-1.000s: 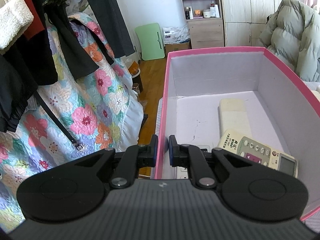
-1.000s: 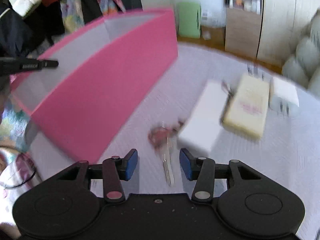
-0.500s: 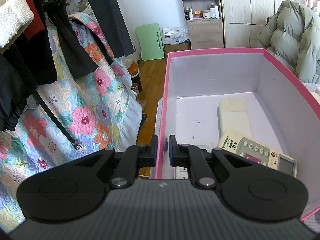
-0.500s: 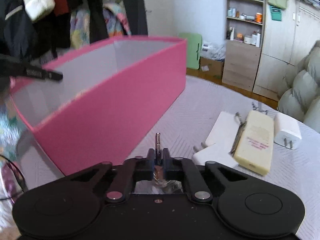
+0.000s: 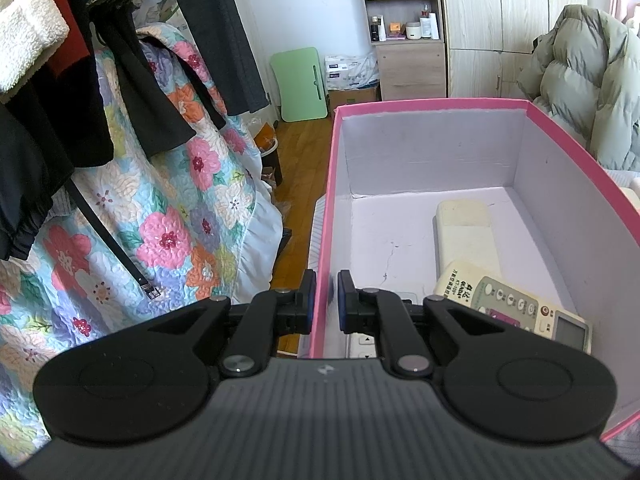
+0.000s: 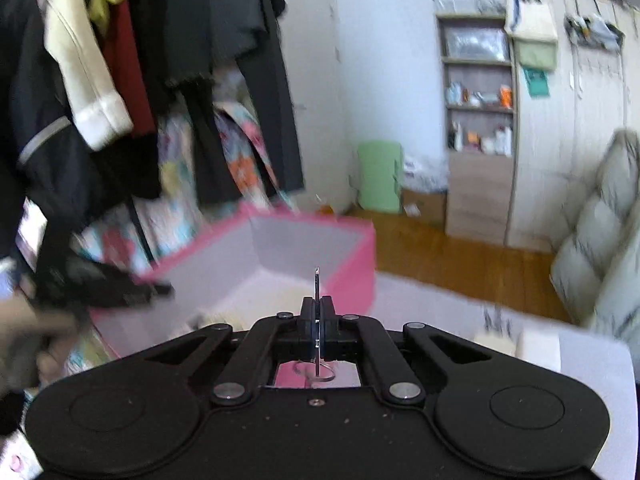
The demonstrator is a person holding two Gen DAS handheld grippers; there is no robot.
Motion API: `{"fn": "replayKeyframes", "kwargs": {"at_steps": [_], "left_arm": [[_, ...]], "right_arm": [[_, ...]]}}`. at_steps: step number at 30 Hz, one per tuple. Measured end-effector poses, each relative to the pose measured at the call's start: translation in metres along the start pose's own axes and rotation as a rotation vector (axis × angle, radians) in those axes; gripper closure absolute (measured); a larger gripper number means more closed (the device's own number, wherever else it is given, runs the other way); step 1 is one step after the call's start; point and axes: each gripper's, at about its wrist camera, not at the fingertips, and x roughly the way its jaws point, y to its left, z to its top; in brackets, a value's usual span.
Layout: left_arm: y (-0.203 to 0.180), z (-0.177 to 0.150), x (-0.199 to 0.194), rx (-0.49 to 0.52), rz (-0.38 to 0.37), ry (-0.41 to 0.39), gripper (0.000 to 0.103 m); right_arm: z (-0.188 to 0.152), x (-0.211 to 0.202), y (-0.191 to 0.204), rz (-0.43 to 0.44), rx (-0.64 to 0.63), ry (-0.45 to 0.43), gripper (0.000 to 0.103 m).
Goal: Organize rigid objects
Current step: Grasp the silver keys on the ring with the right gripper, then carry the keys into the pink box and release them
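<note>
Left wrist view: left hand-held gripper pinching the near left wall of the pink box at lower centre, two remote controls lying inside toward the lower right. Right wrist view: right hand-held gripper pinching a key upright at frame centre, box behind it, everything blurring.

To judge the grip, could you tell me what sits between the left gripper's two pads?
The left wrist view shows the pink box's side wall between them; the left gripper is clamped on it.
</note>
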Motion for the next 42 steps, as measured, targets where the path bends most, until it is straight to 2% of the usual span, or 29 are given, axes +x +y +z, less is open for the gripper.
{"fn": "replayKeyframes", "kwargs": {"at_steps": [6, 8, 13, 19, 25, 27, 29, 32, 37, 42], "left_arm": [[0.000, 0.000, 0.000, -0.007, -0.004, 0.000, 0.093], [-0.001, 0.000, 0.000, -0.009, -0.008, -0.001, 0.093], [0.000, 0.001, 0.001, -0.013, -0.012, -0.001, 0.093], [-0.001, 0.001, 0.001, -0.010, -0.015, 0.000, 0.093], [-0.002, 0.003, 0.002, -0.010, -0.015, 0.001, 0.093], [-0.001, 0.003, 0.002, -0.013, -0.017, 0.001, 0.093], [-0.001, 0.003, 0.002, -0.014, -0.017, 0.001, 0.093], [0.001, 0.003, 0.002, -0.016, -0.019, 0.003, 0.093], [0.001, 0.003, 0.002, -0.016, -0.019, 0.002, 0.093], [0.001, 0.003, 0.002, -0.017, -0.018, 0.002, 0.093]], "right_arm": [[0.049, 0.000, 0.020, 0.141, -0.031, -0.059, 0.100], [0.056, 0.007, 0.025, 0.194, -0.015, -0.048, 0.100], [0.057, 0.044, 0.028, 0.304, 0.070, 0.046, 0.100], [0.043, 0.091, 0.036, 0.276, 0.096, 0.118, 0.100], [0.042, 0.144, 0.043, 0.178, 0.022, 0.226, 0.100], [0.041, 0.160, 0.044, 0.168, 0.017, 0.263, 0.093], [0.042, 0.165, 0.044, 0.161, 0.025, 0.250, 0.089], [0.048, 0.156, 0.037, 0.148, 0.051, 0.210, 0.076], [0.055, 0.120, 0.016, 0.102, 0.086, 0.151, 0.065], [0.048, 0.080, -0.020, 0.001, 0.123, 0.169, 0.055]]}}
